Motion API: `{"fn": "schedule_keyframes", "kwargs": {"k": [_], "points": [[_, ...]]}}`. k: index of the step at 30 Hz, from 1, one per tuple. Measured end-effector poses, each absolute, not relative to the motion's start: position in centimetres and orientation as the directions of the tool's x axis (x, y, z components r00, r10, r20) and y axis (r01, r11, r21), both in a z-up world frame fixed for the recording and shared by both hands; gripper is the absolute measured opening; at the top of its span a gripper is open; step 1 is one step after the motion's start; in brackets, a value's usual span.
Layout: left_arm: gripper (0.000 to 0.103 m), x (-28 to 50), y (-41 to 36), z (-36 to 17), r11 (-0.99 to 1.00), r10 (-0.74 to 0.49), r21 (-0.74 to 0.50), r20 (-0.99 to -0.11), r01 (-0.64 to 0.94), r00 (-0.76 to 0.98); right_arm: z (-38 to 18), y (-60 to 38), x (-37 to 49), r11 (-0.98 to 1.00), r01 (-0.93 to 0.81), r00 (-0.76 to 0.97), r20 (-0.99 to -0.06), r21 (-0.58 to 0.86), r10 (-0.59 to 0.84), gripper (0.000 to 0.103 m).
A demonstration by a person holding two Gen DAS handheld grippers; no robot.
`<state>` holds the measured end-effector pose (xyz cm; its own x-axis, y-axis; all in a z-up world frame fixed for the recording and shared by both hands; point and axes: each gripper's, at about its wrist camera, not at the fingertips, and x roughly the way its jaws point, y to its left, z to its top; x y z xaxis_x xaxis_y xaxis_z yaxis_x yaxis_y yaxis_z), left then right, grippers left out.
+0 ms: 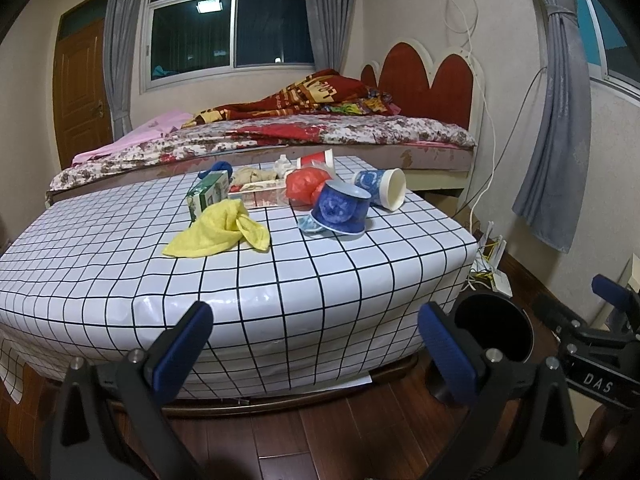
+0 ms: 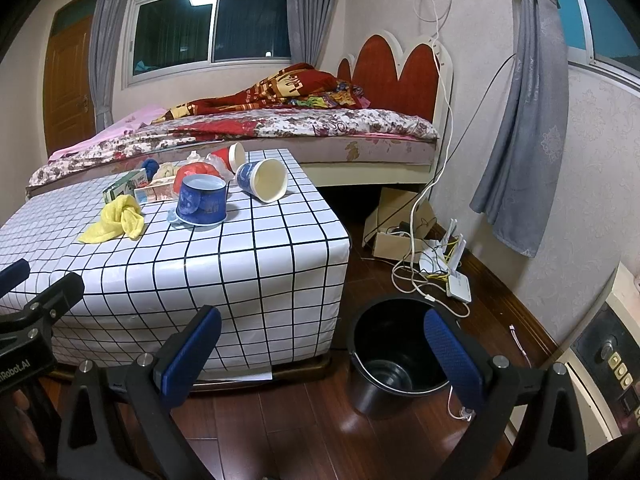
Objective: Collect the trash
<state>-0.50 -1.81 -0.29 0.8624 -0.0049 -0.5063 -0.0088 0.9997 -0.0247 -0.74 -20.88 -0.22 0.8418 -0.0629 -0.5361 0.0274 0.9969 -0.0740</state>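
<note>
**Nothing collected yet: bin bare, litter all on the worktop**

The round black plastic bin (image 2: 394,354) on the floor beside the white grid-patterned worktop (image 2: 248,264) is seen with nothing in it. Behind the bin, on the worktop, an upturned blue paper cup (image 2: 202,200), a tipped blue paper cup with cream inside (image 2: 262,180), a tipped red paper cup (image 2: 230,156), a crumpled red plastic bag (image 2: 196,170) and a yellow cloth (image 2: 116,220) are left lying. The left claw (image 1: 316,354) and right claw (image 2: 322,356) are held wide, nothing gripped. The whole job is judged still ahead.

Glossy plastic tablecloth (image 1: 280,280), soft yellow cloth (image 1: 218,232), polished wood floor (image 2: 280,432).
</note>
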Motion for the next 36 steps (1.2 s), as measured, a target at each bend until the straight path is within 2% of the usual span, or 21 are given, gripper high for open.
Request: {"fn": "schedule_keyframes", "kwargs": {"k": [8,15,21,26,31,36], "points": [[0.103,-0.1,-0.9,-0.4,1.000,0.005,-0.017,-0.512,-0.016,0.859,-0.3,-20.5,-0.6,0.996,0.020,0.844,-0.533,-0.081,-0.060,0.102],[0.103,2.6,0.9,0.1,0.999,0.049,0.020,-0.505,-0.045,0.862,-0.1,-19.5,2.0,0.997,-0.066,0.844,-0.536,-0.047,0.031,0.102],[0.103,6.3,3.2,0.0,0.994,0.106,0.062,-0.494,-0.086,0.863,0.5,-17.3,6.7,0.984,-0.174,0.824,-0.542,0.033,0.164,0.102],[0.103,10.5,6.8,-1.0,0.989,0.141,0.045,-0.532,-0.139,0.835,-0.2,-14.9,11.5,0.964,-0.248,0.798,-0.545,0.094,0.258,0.102],[0.103,13.8,9.9,-2.0,0.982,0.156,-0.002,-0.554,-0.188,0.818,-2.1,-12.7,16.9,0.950,-0.279,0.756,-0.579,0.136,0.305,0.096],[0.102,17.2,10.5,-3.5,0.983,0.142,-0.014,-0.591,-0.186,0.794,-3.5,-10.9,21.3,0.939,-0.291,0.720,-0.605,0.183,0.341,0.095]]}}
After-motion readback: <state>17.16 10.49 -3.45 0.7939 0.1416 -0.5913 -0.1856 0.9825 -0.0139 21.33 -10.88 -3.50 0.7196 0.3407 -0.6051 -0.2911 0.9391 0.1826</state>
